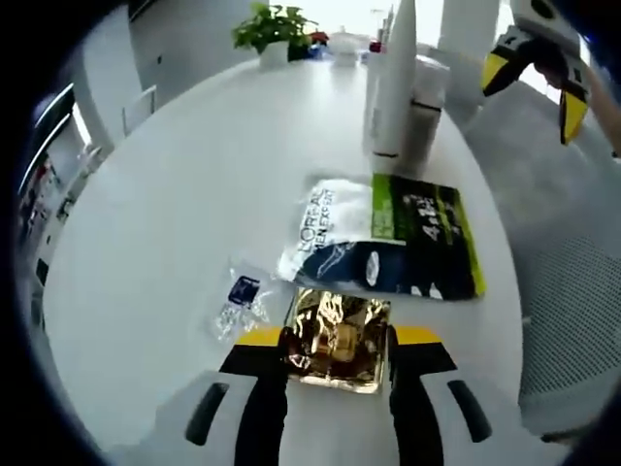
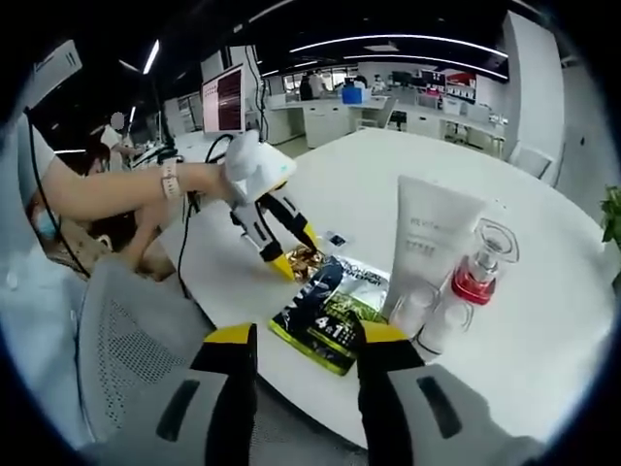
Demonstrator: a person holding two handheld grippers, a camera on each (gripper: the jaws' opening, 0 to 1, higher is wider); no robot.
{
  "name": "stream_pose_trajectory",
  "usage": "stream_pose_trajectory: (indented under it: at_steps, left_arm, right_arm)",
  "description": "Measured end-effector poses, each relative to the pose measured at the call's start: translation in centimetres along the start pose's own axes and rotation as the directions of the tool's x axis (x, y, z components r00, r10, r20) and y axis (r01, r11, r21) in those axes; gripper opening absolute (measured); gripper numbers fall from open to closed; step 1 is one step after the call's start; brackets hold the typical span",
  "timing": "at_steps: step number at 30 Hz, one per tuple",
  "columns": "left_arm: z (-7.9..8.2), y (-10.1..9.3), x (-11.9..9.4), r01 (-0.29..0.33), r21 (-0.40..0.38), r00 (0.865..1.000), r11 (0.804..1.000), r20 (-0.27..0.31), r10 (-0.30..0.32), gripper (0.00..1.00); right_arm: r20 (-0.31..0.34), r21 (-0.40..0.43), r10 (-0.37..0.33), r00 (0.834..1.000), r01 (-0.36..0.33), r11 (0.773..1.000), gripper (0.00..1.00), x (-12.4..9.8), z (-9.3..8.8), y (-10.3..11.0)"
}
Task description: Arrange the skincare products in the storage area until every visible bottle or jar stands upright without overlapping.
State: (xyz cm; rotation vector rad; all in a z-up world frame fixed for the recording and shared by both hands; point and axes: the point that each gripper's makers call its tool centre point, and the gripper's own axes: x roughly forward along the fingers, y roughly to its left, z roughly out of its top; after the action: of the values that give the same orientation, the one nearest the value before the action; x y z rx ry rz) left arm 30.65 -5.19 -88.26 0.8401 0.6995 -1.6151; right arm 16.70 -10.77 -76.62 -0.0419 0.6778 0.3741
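The left gripper (image 1: 339, 342) has its jaws closed against the two sides of a small gold foil packet (image 1: 337, 338) lying on the white desk (image 1: 175, 194), low and flat, seemingly so the packet can be lifted or slid clear of its neighbours. Just beside it lies a clear sachet with a blue label (image 1: 240, 303), and just beyond it a flat dark-and-green pouch (image 1: 388, 238). Further out, the upright products cluster together: a tall white tube (image 2: 427, 243) stands on its cap, with a clear bottle with a red collar (image 2: 480, 264) and two small white containers (image 2: 435, 316) touching or nearly so. The right gripper (image 2: 299, 361) hovers over the desk's near edge, jaws parted and holding nothing, probably waiting its turn.
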Motion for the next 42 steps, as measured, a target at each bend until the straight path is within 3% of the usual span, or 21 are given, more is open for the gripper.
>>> stream_pose_trajectory:
  at_steps: [12, 22, 30, 42]
  left_arm:
    - [0.2, 0.7, 0.2, -0.019, -0.020, 1.000, 1.000, -0.001, 0.019, 0.38]
    - [0.1, 0.2, -0.3, -0.024, 0.038, 0.999, 0.999, -0.034, 0.025, 0.43]
    - [1.4, 0.0, -2.3, -0.068, 0.036, 0.998, 0.997, 0.014, 0.067, 0.47]
    - [2.9, -1.6, -5.8, -0.140, -0.024, 0.985, 0.990, 0.097, 0.142, 0.62]
  right_arm:
    - [-0.001, -0.003, -0.002, 1.000, 0.002, 1.000, 0.42, -0.2, 0.0, -0.1]
    - [0.010, -0.023, -0.002, 1.000, 0.002, 1.000, 0.43, -0.4, 0.6, 0.1]
    - [0.025, -0.034, -0.018, 1.000, 0.019, 0.999, 0.44, -1.0, 0.9, -0.3]
    - [0.047, -0.038, -0.084, 0.995, 0.085, 0.996, 0.51, -3.5, 0.8, -2.0]
